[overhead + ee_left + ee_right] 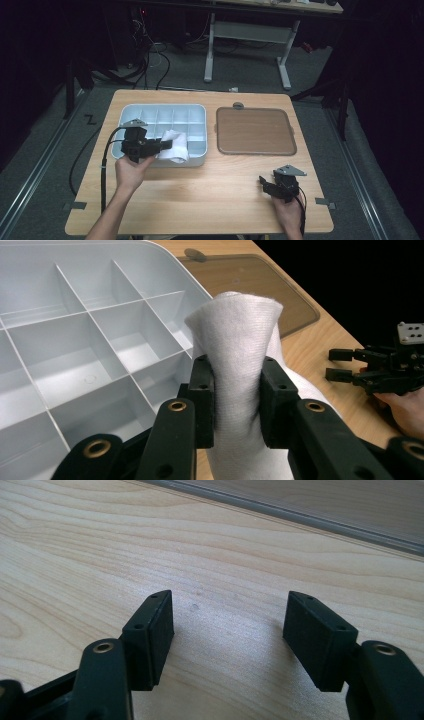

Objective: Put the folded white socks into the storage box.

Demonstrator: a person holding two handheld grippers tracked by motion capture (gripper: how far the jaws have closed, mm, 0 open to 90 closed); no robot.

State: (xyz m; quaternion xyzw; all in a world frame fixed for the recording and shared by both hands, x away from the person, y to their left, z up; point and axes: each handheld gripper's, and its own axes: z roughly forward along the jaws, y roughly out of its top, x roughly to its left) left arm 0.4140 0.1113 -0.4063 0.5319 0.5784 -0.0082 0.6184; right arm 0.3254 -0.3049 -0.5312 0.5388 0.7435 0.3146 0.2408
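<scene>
Left gripper [235, 395] level, jaws clamping white sock [240, 340].

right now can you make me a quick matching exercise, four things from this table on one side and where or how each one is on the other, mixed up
Things:
1. white cloth
2. divided grey tray
3. brown lid
4. right hand-held gripper

Places or states:
A. lying flat on the table to the right of the tray
B. jaws open with nothing between them, low over bare wood
C. pinched between the jaws of the left hand-held gripper
D. standing on the left half of the table, its near compartments bare

Pairs: 1-C, 2-D, 3-A, 4-B
</scene>
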